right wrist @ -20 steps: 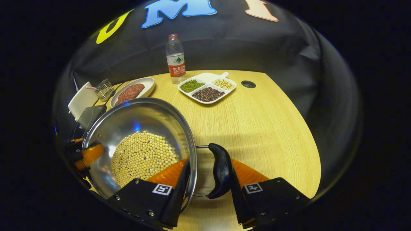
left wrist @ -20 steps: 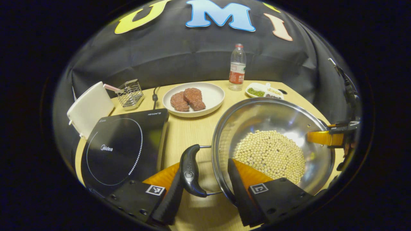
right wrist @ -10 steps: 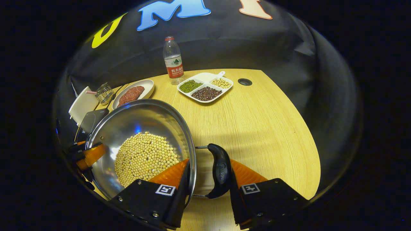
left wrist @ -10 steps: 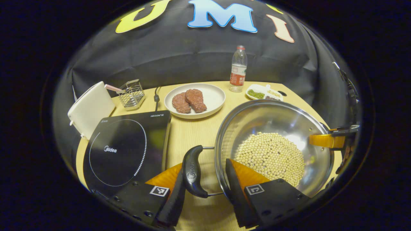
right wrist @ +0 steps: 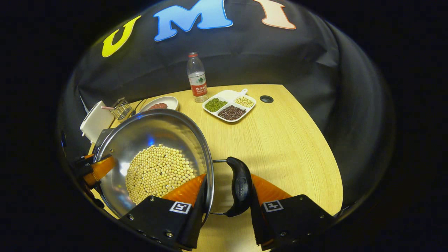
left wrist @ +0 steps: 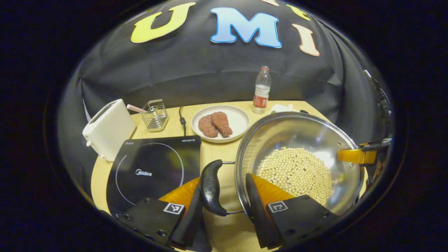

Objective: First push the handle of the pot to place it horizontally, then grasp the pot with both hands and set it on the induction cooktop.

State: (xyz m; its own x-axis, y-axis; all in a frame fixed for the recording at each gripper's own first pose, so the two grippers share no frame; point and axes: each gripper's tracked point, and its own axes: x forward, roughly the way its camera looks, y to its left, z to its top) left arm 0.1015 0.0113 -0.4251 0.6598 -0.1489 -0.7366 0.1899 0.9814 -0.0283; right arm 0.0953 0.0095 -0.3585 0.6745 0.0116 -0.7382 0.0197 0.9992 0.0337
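A steel pot (left wrist: 297, 134) holding soybeans (left wrist: 297, 171) hangs above the wooden table, gripped from both sides. My left gripper (left wrist: 224, 190) is shut across the pot's black left handle (left wrist: 210, 187) and rim, with one finger outside the handle and the other inside the pot wall. My right gripper (right wrist: 227, 190) is shut the same way on the black right handle (right wrist: 239, 185). Each gripper also shows at the far rim in the other's view: right gripper (left wrist: 360, 155), left gripper (right wrist: 94, 168). The black induction cooktop (left wrist: 154, 168) lies on the table left of the pot.
A plate of meat (left wrist: 220, 122), a water bottle (left wrist: 261, 91), a wire basket (left wrist: 155, 113) and a white box (left wrist: 108, 127) stand behind the cooktop. A divided dish of beans (right wrist: 229, 105) and a table hole (right wrist: 266, 99) lie at the back right.
Both grippers have risen with the pot held between them. The table and the things on it now sit lower and farther off in both views.
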